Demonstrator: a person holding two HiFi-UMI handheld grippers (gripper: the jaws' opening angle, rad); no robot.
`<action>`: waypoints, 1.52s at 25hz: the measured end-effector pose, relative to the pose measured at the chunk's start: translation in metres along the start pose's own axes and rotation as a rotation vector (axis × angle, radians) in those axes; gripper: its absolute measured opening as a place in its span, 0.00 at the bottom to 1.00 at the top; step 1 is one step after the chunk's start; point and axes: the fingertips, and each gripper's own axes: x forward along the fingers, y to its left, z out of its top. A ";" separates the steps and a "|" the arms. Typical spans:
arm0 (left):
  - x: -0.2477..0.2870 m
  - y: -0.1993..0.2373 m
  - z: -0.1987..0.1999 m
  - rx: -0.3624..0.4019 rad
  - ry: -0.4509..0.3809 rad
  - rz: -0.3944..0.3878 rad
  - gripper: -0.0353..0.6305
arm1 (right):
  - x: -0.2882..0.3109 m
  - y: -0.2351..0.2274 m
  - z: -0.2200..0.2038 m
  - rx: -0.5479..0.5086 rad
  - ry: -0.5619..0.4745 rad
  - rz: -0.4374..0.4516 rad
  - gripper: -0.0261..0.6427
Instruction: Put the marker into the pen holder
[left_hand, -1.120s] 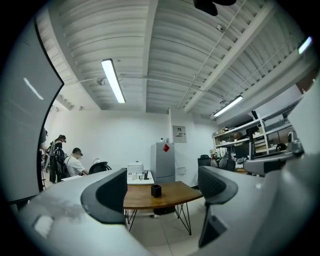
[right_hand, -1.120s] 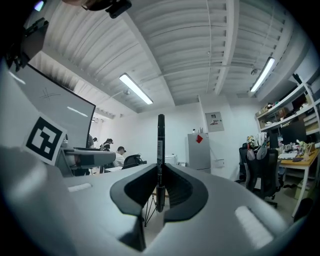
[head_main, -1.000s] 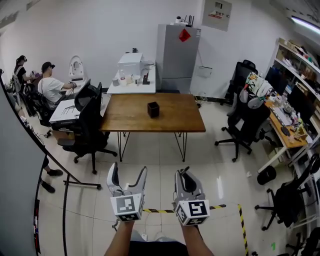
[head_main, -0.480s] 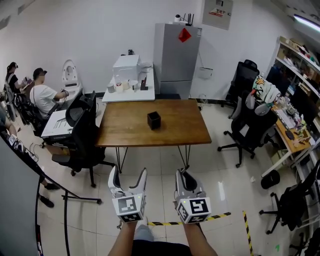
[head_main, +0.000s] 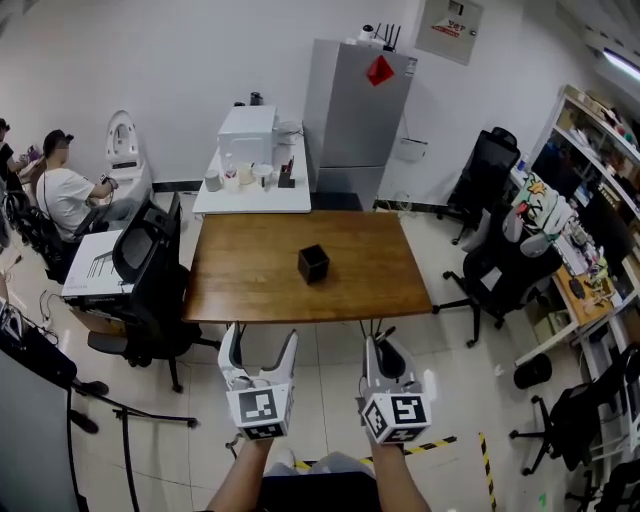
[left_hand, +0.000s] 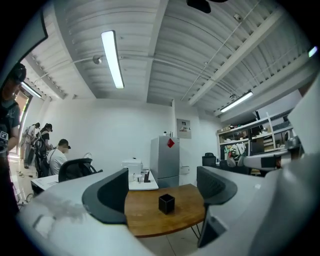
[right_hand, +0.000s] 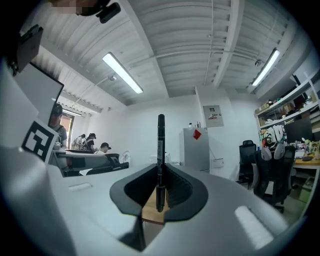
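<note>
Head view: the left gripper (head_main: 262, 346) and the right gripper (head_main: 386, 352) are held side by side over the tiled floor, each with its marker cube toward the person. The jaws of the left gripper are seen spread wide with nothing between them, while those of the right gripper are pressed together. A wooden table (head_main: 250, 285) stands just ahead of both grippers, and a small black cube-shaped pen holder (head_main: 313, 263) sits on it, ahead of the gap between the two grippers and well apart from them. The marker cannot be made out clearly here.

Left gripper view: the jaws of the left gripper (left_hand: 161, 194) are seen set far apart and empty. The pen holder (left_hand: 166, 203) is framed between them, far beyond their tips, upright on the table (left_hand: 142, 222).

Right gripper view: the right gripper (right_hand: 160, 192) is closed on the marker (right_hand: 160, 160), which is pinched near its lower end between the dark pads. The marker is slim and black with a pale label band partway up, and it is held upright, with most of its length rising above the jaws. A sliver of the table (right_hand: 151, 212) is seen below the jaws
</note>
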 end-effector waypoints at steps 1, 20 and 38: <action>0.010 0.003 -0.007 0.008 0.025 -0.001 0.70 | 0.008 -0.006 -0.003 0.004 0.012 -0.012 0.11; 0.224 -0.025 -0.006 0.011 0.033 0.095 0.70 | 0.222 -0.110 0.007 0.052 -0.020 0.208 0.11; 0.362 0.065 -0.016 0.024 0.041 -0.049 0.69 | 0.383 -0.069 -0.039 0.067 0.043 0.307 0.11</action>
